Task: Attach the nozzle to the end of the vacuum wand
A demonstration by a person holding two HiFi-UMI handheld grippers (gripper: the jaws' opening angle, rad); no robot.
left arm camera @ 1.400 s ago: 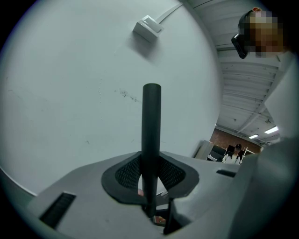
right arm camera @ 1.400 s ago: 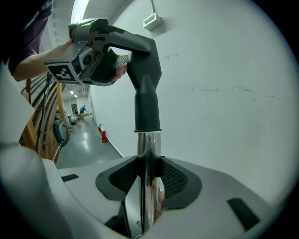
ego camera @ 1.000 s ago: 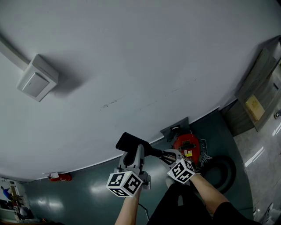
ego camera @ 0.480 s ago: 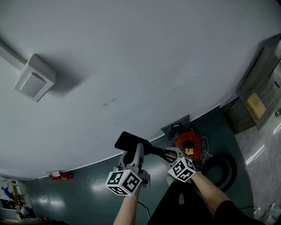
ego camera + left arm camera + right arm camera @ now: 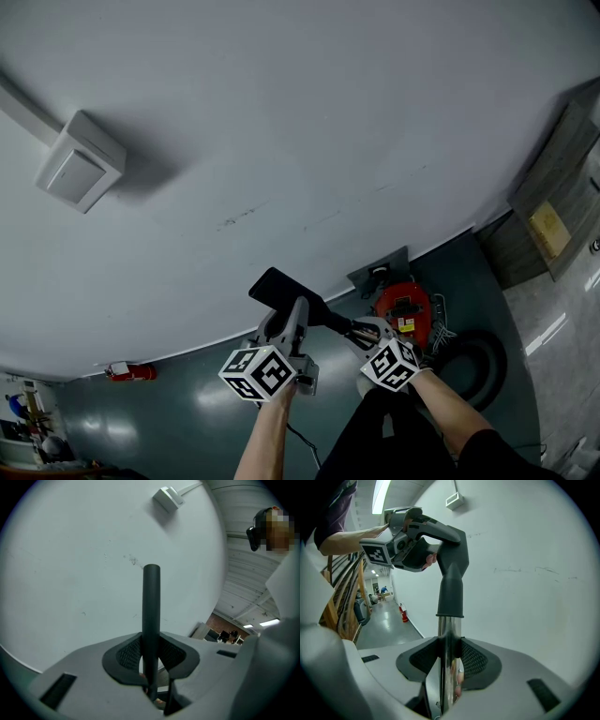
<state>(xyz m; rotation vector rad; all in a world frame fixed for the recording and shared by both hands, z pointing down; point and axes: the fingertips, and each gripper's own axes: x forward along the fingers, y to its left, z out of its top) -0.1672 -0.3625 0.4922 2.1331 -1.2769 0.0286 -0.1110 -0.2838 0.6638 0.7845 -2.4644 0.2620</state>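
Right gripper view: my right gripper (image 5: 449, 660) is clamped on the chrome vacuum wand (image 5: 449, 637), low centre of frame. The black nozzle (image 5: 452, 573) has its collar over the wand's tip just above. In the left gripper view my left gripper (image 5: 151, 656) is closed on the nozzle's thin flat blade, centre frame. I judge the wand stiff but slick, so I'd grip it close under the joint. The nozzle looks like light, rigid plastic, best held across its broad faces so a push and twist won't slip.
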